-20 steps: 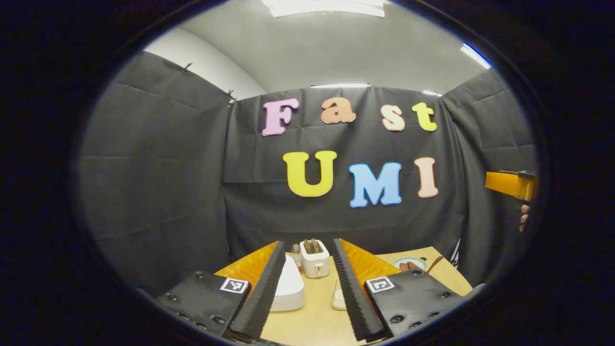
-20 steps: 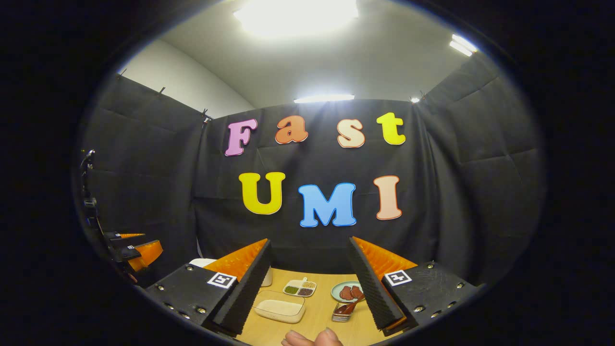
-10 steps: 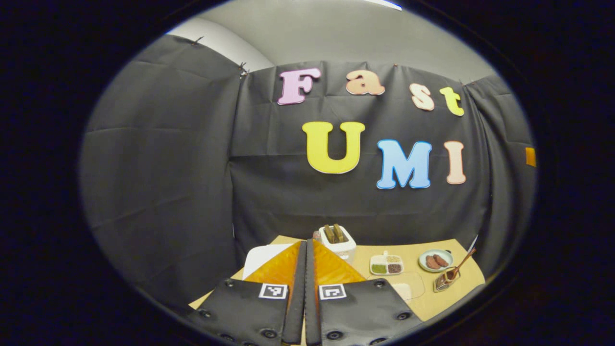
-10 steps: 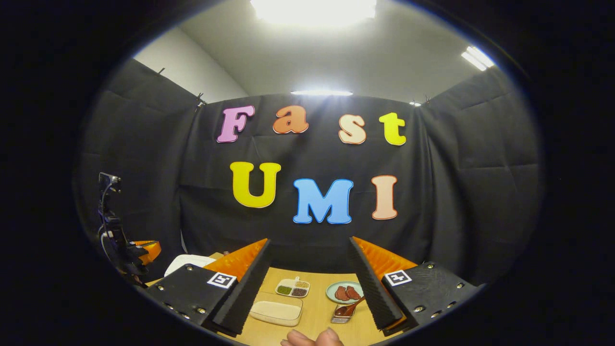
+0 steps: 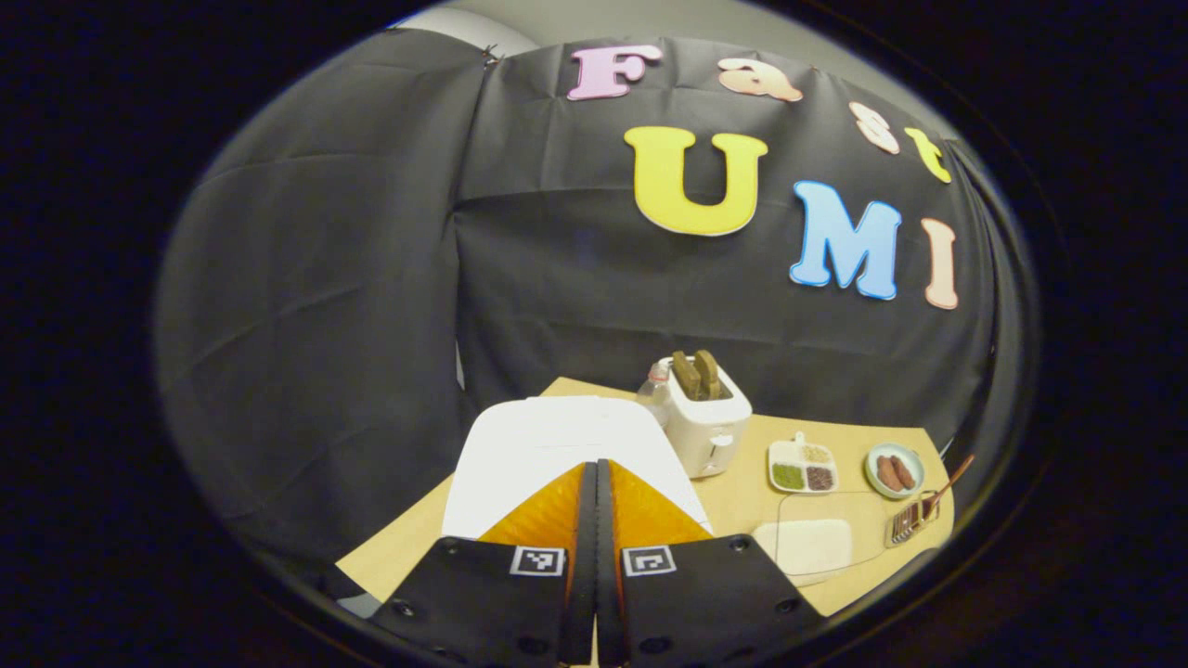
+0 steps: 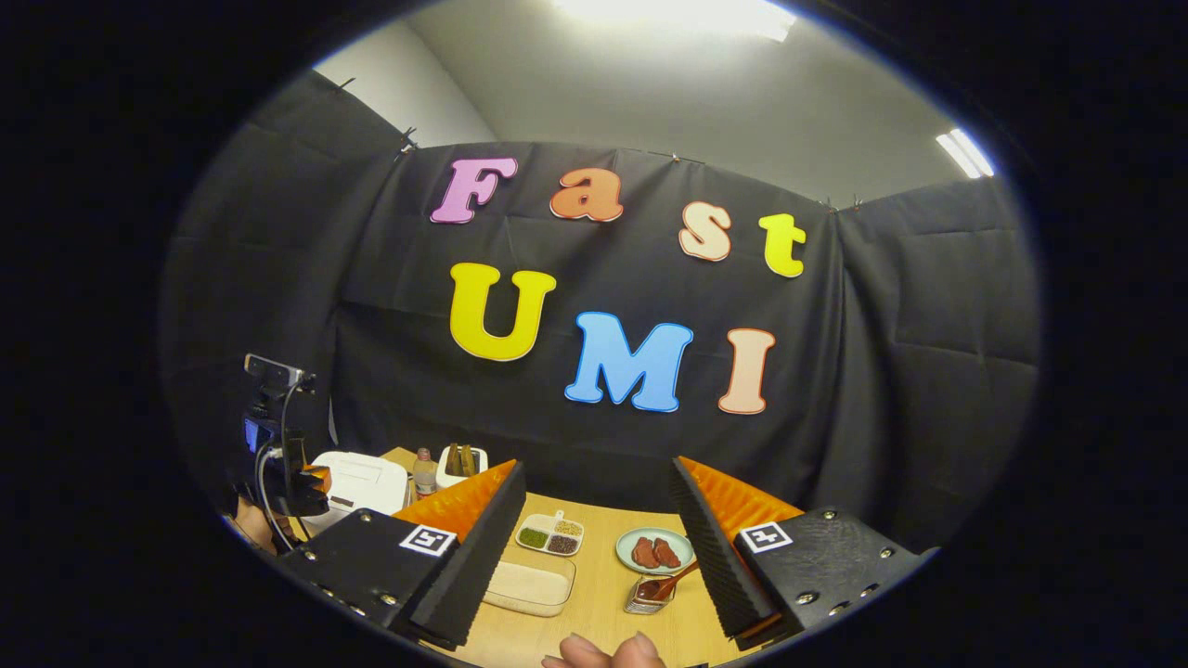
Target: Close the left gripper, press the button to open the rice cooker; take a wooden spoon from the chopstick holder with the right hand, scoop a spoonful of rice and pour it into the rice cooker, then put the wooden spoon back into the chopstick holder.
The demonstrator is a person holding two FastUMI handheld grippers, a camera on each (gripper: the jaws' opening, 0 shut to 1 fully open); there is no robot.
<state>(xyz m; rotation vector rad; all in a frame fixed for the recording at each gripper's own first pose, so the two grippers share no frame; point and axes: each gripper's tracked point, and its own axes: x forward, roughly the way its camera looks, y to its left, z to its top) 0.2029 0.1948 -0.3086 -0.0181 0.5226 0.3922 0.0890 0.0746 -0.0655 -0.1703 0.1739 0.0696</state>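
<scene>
Two grippers: both in frame, one per hand.
Left gripper [image 5: 596, 482]: jaws pressed together, nothing between them; tips pointed down over the white rice cooker [image 5: 548, 441]. Seen from the right gripper view, it sits at far left [image 6: 311, 482], just beside the cooker's left edge; contact cannot be told.
Right gripper [image 6: 599, 506]: jaws wide apart, holding nothing, raised above the near edge of the bench [image 6: 603, 603].
Rice cooker: lid down, at the left end of the bench [image 6: 357, 482].
Chopstick holder [image 6: 645, 594]: small metal rack, right of centre, between the jaws in the right gripper view; near the right edge in the left gripper view [image 5: 905, 521].
Wooden spoon [image 6: 670, 582]: in the holder, handle leaning up to the right.
Rice container [image 6: 527, 586]: shallow clear box of white rice, just left of the holder.
Divided dish [image 6: 551, 535]: small portions of grains, beyond the rice container.
Plate [image 6: 654, 551]: pale, with brown pieces, beyond the holder.
Toaster [image 5: 703, 422]: white, two slices upright, right of the cooker.
Bottle [image 5: 655, 399]: small, between cooker and toaster, toward the wall.
Fingertips [image 6: 603, 652]: a person's, at the bottom edge of the right gripper view.
</scene>
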